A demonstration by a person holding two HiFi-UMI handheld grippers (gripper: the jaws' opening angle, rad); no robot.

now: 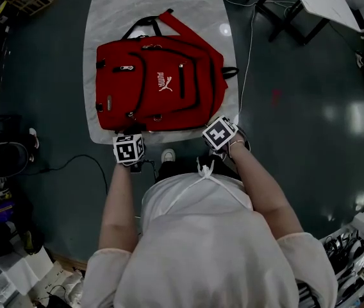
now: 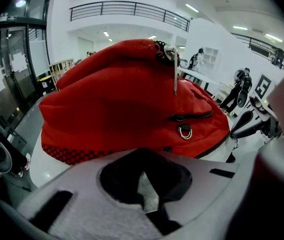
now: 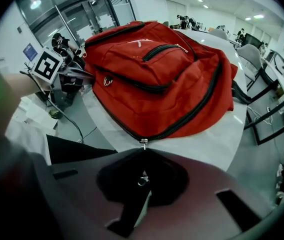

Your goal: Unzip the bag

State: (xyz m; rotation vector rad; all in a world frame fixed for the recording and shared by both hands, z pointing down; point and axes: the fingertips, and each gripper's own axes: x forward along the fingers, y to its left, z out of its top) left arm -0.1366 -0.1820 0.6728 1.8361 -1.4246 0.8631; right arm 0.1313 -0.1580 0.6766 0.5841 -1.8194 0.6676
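L gripper (image 2: 145, 180) at near table (image 1: 108, 5) edge: jaws pressed together, empty, tips in shadow. Red bag (image 1: 159, 82) flat mid-table. R gripper (image 3: 141, 185) pinched on zip pull (image 3: 142, 179), pull half lost in dark.

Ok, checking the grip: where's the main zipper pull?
Right gripper view, bottom centre: the zipper pull sits at the red bag's near edge, pinched in the right tongs.
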